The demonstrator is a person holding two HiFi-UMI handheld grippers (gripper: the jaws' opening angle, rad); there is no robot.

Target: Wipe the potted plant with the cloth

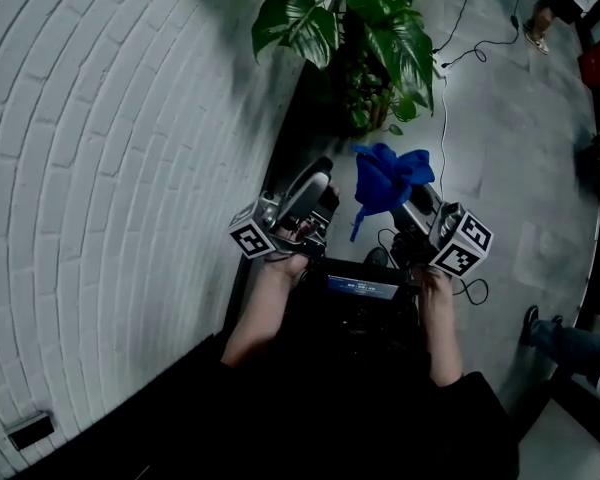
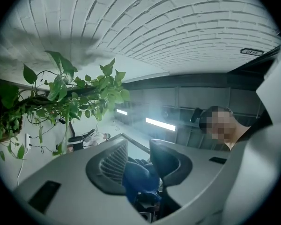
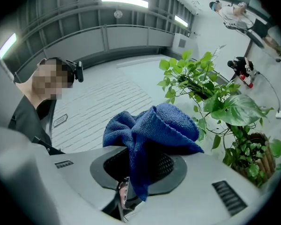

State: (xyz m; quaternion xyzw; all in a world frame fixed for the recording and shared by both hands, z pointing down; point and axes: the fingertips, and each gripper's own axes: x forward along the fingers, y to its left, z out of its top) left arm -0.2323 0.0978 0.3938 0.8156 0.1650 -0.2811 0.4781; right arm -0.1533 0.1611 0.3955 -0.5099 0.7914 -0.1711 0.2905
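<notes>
Dim, soft head view, brightest on the white brick wall [image 1: 100, 168], where the potted plant [image 1: 380, 38] casts a blurred shadow. Gripper views bend strongly, with black corners, and strip lights [image 3: 124, 0] glare above that wall.

— What is the person wearing?
— A black top [image 1: 360, 418]; its sleeves [image 1: 235, 360] stop above the forearms.
— And the left hand-held gripper [image 1: 318, 183] and the right hand-held gripper [image 1: 408, 198]?
— Pale grey shells, dark ribbed pads [image 2: 113, 163]. The left cube [image 1: 252, 238] and right cube [image 1: 462, 245] are white with black square markers. A black cable [image 1: 472, 290] loops beside the right one.
</notes>
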